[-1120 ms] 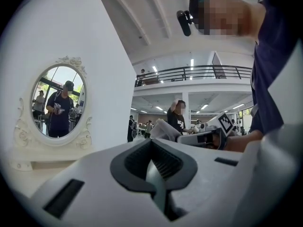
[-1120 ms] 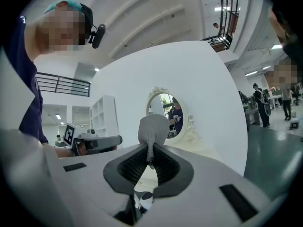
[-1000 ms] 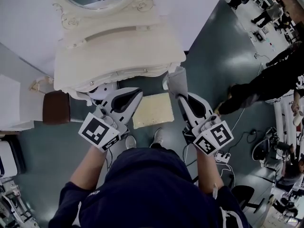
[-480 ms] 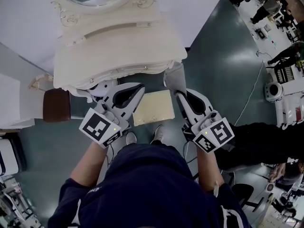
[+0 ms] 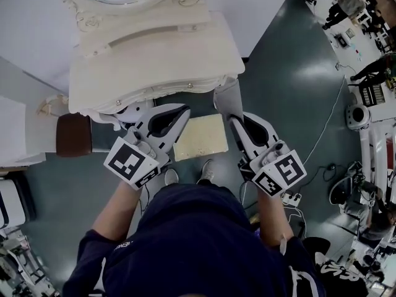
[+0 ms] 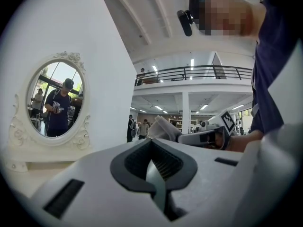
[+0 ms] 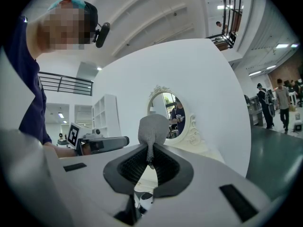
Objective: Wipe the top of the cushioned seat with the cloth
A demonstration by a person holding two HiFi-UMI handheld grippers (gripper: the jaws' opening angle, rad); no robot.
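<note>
Fingers of my left gripper [image 6: 151,144] were clenched together with nothing between them. Only the left gripper view made that plain; from the head view I saw that gripper from above, hanging over the left edge of the cushioned seat [image 5: 199,137]. The left gripper view also caught the oval mirror [image 6: 56,98] with a person reflected in it, and a dark balcony railing [image 6: 199,72] high in the hall.

On my right gripper [image 7: 150,150] the fingers were grasping the cloth [image 7: 153,126], pinched at its lower end so that the rest bunched up above the tips. The right gripper view showed that grip closely. From the head view the cloth was only a grey fold past the seat's far right corner, against the front of the vanity counter [image 5: 154,54].

The seat stood on the floor [image 5: 291,73] in front of me, just beyond my shoes [image 5: 206,173], with a brown stool [image 5: 73,135] well off to the left. A white wall [image 5: 37,17] rose behind the vanity counter, and white shelving [image 7: 106,115] stood farther back.

The seat top looked cream, square and flat. The vanity counter was cream with carved scrollwork, the cloth a fine grey weave, and the floor dark and glossy.
</note>
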